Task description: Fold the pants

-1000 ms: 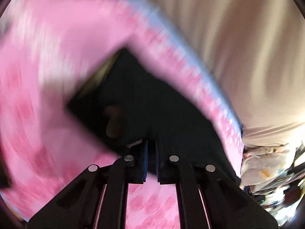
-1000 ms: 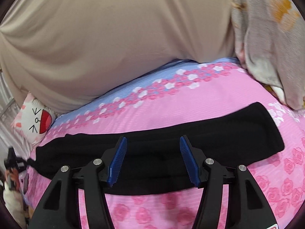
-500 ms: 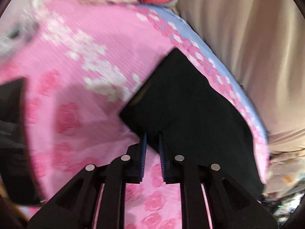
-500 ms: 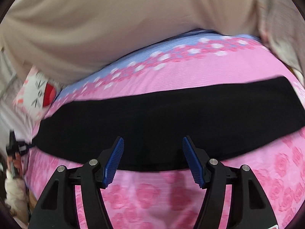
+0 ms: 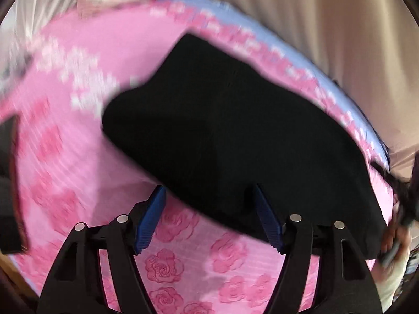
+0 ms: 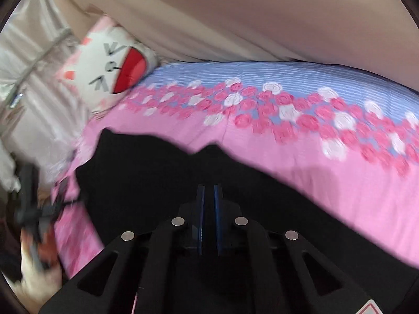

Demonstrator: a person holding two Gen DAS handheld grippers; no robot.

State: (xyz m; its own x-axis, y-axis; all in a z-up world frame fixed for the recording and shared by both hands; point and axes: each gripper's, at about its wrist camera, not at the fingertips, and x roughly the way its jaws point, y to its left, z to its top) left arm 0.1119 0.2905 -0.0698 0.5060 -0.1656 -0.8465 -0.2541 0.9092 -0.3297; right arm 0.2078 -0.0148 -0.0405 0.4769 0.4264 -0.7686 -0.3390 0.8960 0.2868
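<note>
Pink rose-printed bedding [image 5: 65, 162] covered the bed, with a blue band along its far edge, a beige curtain [image 6: 262, 13] hanging behind and a cat-face cushion [image 6: 110, 73] at the far left corner. On it lay the black pants [image 5: 222, 130], already gathered into a long dark strip running along the bed — so at least one lengthwise fold looked finished.

The left gripper [image 5: 209, 217] hovered over the strip's near edge with its blue-padded jaws spread apart; they had just been opening, and the cloth lay flat beneath them rather than pinched, which read as a release after laying that end down.

The right gripper [image 6: 208, 209] sat low over the pants [image 6: 157, 178] with its jaws drawn nearly together. They had just been closing, but black fabric against black fingers — and blur — hid whether any cloth was caught between them.

What seemed left was the crosswise fold: bringing one end of the strip over the other, then smoothing the stack.
</note>
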